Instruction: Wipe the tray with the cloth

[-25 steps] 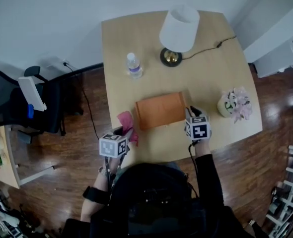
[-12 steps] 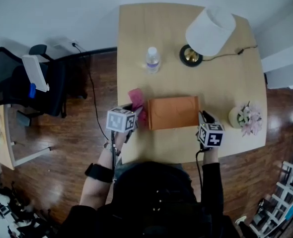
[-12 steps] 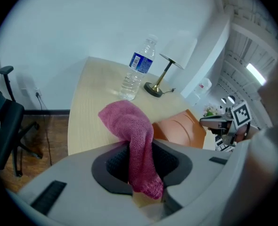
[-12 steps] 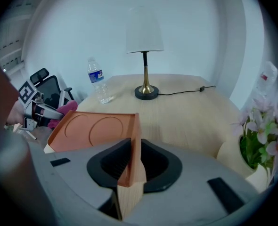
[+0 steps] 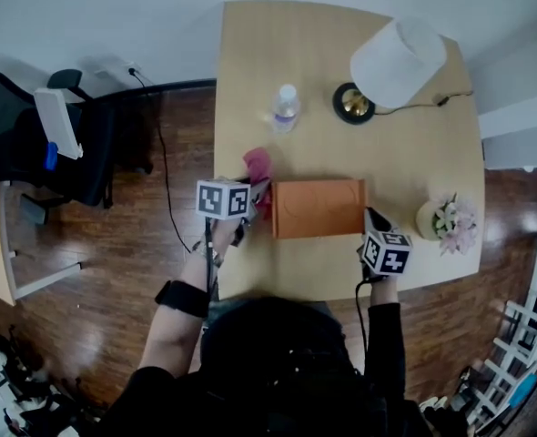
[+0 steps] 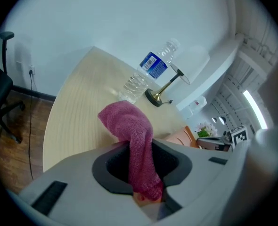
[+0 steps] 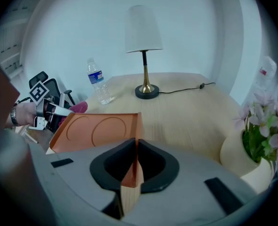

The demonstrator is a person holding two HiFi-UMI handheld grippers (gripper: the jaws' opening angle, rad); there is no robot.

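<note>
An orange tray (image 5: 319, 208) lies on the wooden table (image 5: 341, 144), with two round recesses showing in the right gripper view (image 7: 96, 131). My right gripper (image 5: 370, 221) is at the tray's right end. Its jaws are closing, and they pinch the tray's raised edge (image 7: 132, 161) between them. My left gripper (image 5: 255, 197) hangs by the tray's left end, shut on a pink cloth (image 5: 258, 166). The cloth (image 6: 132, 126) bunches up out of the jaws and droops over the table.
A water bottle (image 5: 285, 106) stands behind the tray. A white-shaded lamp (image 5: 396, 57) with a cord is at the back right. A pot of flowers (image 5: 449, 217) sits near the right edge. A black office chair (image 5: 41, 148) stands on the floor to the left.
The left gripper with the cloth has moved up to the tray's left end. The right gripper stays at the tray's right end. The head view itself has shifted.
</note>
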